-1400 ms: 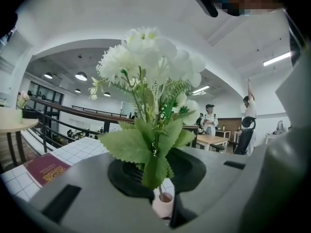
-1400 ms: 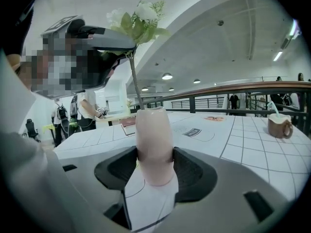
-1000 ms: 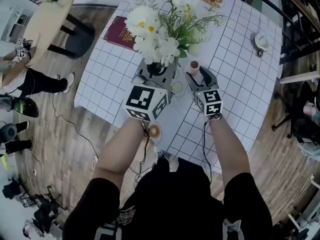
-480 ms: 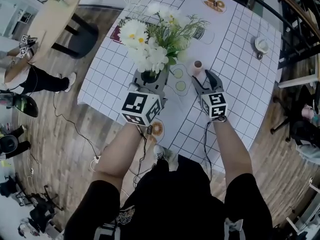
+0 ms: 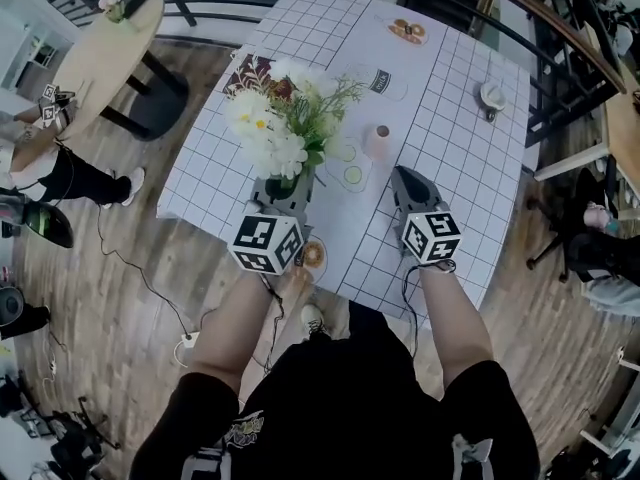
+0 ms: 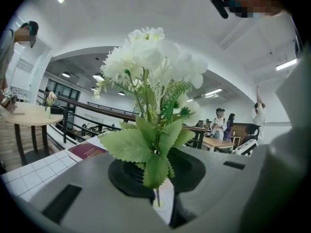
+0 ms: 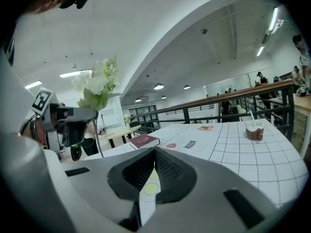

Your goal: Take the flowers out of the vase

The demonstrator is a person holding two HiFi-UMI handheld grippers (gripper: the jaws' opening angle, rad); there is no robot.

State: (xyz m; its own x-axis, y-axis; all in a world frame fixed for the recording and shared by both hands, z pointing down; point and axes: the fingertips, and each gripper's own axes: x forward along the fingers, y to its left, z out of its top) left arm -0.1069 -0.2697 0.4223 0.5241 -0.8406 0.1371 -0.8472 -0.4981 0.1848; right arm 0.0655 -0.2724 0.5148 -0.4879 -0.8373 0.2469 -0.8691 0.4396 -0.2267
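One table (image 5: pixel 455 143), white grid cloth. Places taken from the vase (image 5: pixel 378 141): one, small, pink, upright, empty.

- Flowers (image 5: pixel 272 128): one bunch, white heads with green leaves, out of the vase and left of it, held above the cloth.
- Left gripper (image 5: pixel 283 190): left of the vase and nearer the person. Jaws pinched on the stems at the bottom of the bunch, leaves spilling over the pads.
- Right gripper (image 5: pixel 402 176): on the near side of the vase, apart from it. Jaws have just been closing and now meet. Nothing between them.
- Green rounds (image 5: pixel 352 175): two, flat on the cloth, just left of the vase, between it and the bunch.
- Book (image 5: pixel 252 70): one, dark red, far left of the vase, behind the flowers.
- Plate (image 5: pixel 407 31): one, with food, well beyond the vase.
- Cup (image 5: pixel 491 96): one, well to the right of the vase.
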